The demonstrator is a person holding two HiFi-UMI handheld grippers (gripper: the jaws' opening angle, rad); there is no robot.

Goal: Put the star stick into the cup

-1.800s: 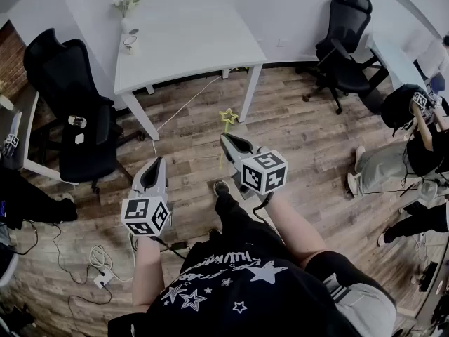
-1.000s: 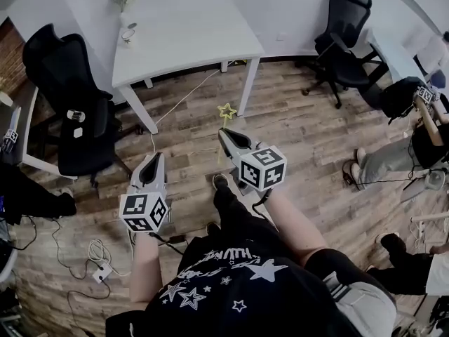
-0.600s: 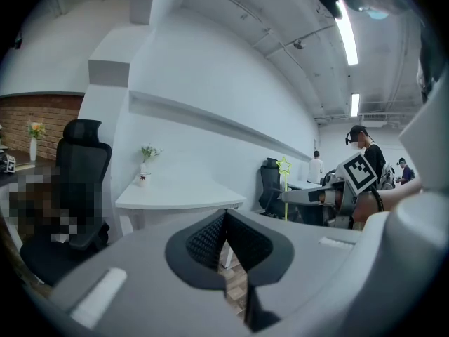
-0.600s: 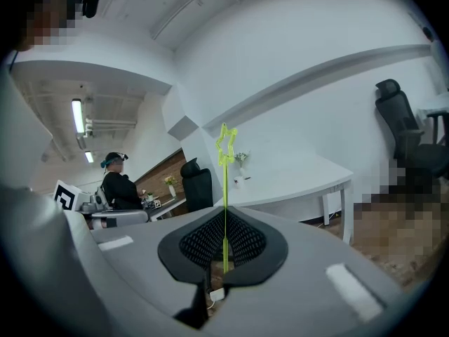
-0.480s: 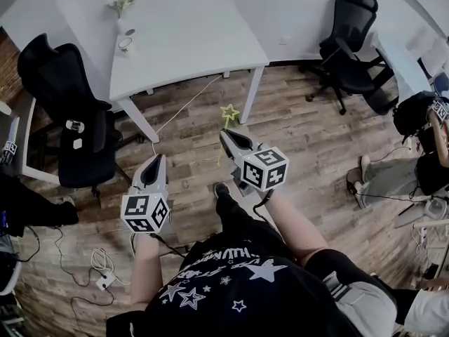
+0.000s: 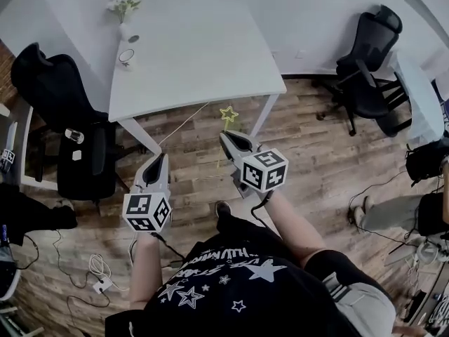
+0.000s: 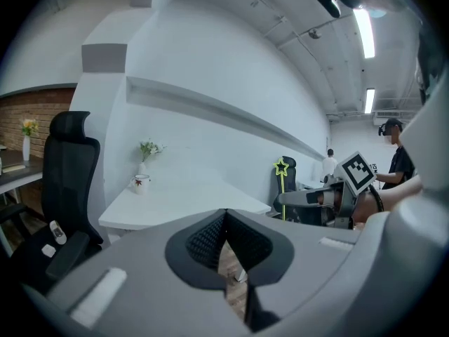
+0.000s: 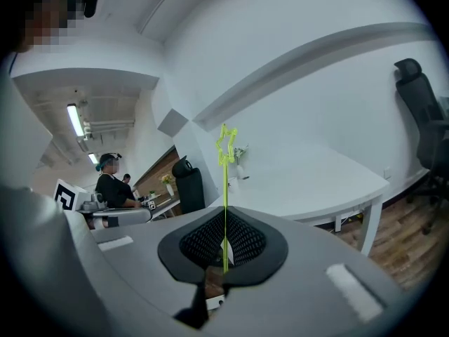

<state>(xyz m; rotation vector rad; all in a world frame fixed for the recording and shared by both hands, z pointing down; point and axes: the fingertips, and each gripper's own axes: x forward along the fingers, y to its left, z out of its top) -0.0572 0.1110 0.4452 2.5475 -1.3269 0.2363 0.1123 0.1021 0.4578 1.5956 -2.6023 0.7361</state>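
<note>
On the shirt (image 6: 280, 297), illegible lettering (image 6: 219, 257); right gripper (image 6: 225, 138) clamps star stick (image 6: 227, 114).

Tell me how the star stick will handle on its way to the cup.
Likely light: the star stick is a very thin rod. Much of it stands above the right gripper, so the star end may sway. It looks easy to bend.

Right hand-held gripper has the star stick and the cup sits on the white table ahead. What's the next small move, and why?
Probably carry the right hand-held gripper forward and to the left over the table, toward the cup. Its jaws are shut on the star stick, which stands upright, but the gripper is short of the table's edge and well away from the cup.
</note>
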